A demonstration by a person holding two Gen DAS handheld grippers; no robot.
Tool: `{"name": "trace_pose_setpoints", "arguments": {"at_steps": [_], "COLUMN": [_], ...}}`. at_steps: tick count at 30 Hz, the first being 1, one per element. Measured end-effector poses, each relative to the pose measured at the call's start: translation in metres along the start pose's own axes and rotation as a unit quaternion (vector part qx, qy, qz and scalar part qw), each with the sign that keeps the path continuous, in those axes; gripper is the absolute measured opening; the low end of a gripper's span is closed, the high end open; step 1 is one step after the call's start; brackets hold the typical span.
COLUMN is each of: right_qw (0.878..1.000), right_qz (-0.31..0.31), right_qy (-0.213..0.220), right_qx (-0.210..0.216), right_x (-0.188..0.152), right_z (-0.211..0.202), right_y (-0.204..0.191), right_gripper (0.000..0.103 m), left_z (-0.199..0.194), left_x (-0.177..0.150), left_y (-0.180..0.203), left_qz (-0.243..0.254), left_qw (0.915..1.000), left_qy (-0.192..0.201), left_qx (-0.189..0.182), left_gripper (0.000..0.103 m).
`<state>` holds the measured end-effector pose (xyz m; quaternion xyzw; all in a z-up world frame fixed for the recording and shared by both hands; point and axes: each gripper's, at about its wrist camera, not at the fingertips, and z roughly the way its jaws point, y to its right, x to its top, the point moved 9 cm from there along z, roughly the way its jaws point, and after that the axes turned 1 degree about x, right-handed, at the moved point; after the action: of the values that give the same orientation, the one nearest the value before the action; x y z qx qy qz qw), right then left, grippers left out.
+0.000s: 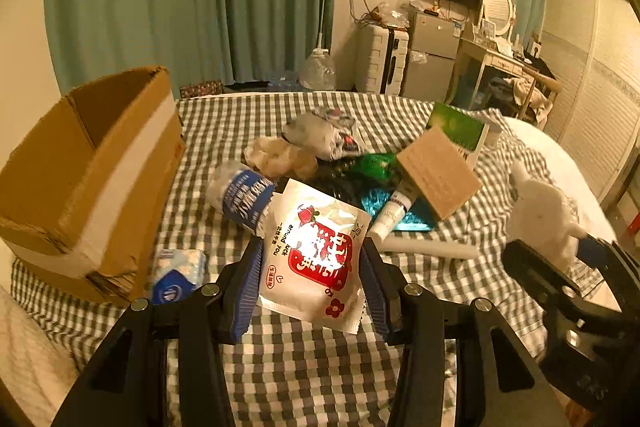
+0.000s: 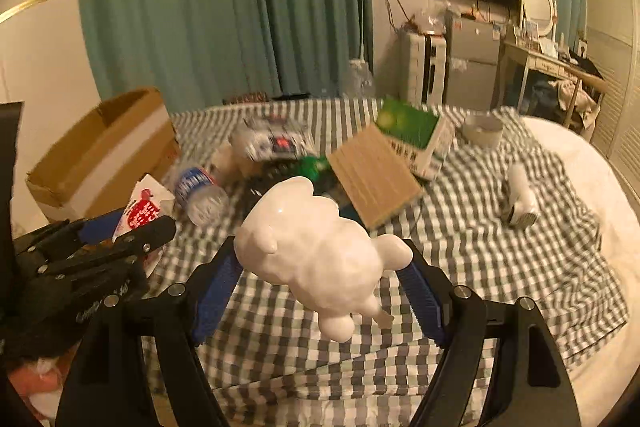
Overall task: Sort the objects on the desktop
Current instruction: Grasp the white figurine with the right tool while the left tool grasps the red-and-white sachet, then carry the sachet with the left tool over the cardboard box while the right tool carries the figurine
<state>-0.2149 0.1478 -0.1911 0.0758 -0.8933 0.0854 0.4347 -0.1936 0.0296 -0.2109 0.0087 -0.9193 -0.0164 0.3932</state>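
Observation:
My left gripper is shut on a white snack packet with a red label and holds it above the checked cloth; it also shows in the right wrist view. My right gripper is shut on a white glossy animal figurine, lifted above the cloth; the figurine also shows at the right of the left wrist view. An open cardboard box stands at the left. A heap of objects lies in the middle: a water bottle, a tube, a brown card box.
A green and white carton, a crumpled wrapper, a blue tissue pack, a white bowl and a small white device lie on the cloth. Curtains, a suitcase, a fridge and a dresser stand behind.

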Motion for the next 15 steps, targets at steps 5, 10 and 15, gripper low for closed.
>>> {"name": "trace_pose_setpoints", "arguments": {"at_steps": [5,10,15], "right_qw": [1.000,0.999,0.998], "right_qz": [0.011,0.025,0.010], "right_qy": [0.024,0.042,0.055], "right_qx": [0.006,0.016,0.018], "right_x": [0.021,0.040,0.055], "right_z": [-0.030,-0.054,-0.073], "right_y": [-0.007,-0.018,-0.031], "right_gripper": [0.077,0.077,0.077], "left_z": [-0.028,-0.054,-0.078], "left_x": [0.016,0.035,0.058], "left_y": [-0.004,-0.007,-0.018], "left_qz": [0.006,0.018,0.033], "left_qw": [1.0000,0.9994,0.9982], "left_qy": [0.004,0.022,0.048], "left_qx": [0.001,-0.018,-0.014], "left_gripper": [0.048,0.048,0.048]}}
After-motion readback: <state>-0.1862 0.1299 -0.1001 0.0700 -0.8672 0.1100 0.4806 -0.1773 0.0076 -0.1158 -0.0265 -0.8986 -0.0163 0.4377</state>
